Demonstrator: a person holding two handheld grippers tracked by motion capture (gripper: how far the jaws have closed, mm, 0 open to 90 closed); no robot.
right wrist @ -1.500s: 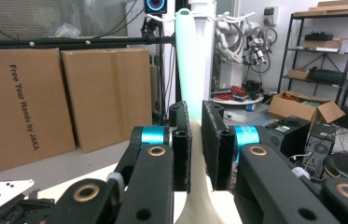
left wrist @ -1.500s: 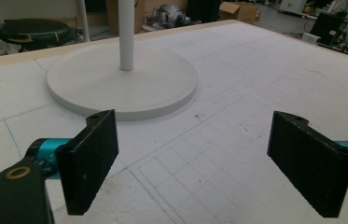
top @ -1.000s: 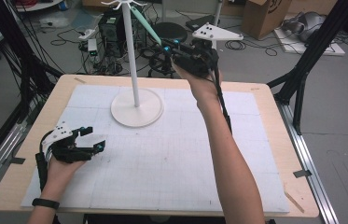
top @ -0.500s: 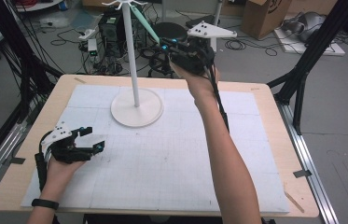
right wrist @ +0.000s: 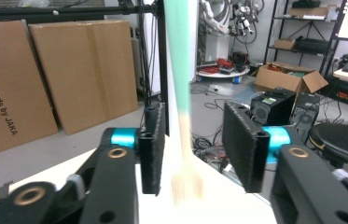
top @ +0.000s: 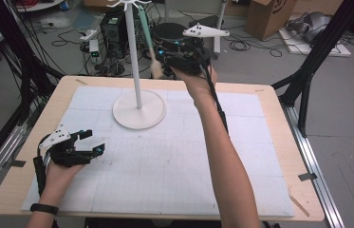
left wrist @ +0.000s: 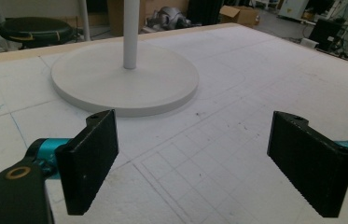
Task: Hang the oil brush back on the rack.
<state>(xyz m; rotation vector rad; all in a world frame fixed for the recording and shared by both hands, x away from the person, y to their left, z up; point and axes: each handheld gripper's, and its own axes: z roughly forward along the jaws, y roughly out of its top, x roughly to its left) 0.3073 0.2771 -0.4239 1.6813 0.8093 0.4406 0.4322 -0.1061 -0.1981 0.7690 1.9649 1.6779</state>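
While the left claw (top: 87,142) rests on the white surface (top: 174,175) with its jaws wide apart and empty, the change is on the right. The right claw (top: 161,59) has just been opening its jaws — the green-handled brush (right wrist: 181,116) hangs between them from the top of the white stand (top: 134,57), and the pads do not press it. I judge the brush is now released on its hook.

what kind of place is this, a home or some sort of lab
Most likely a robotics lab or workshop: cables and electronics sprawl over the floor behind the table, cardboard boxes lean against a black frame, and shelving holds equipment.
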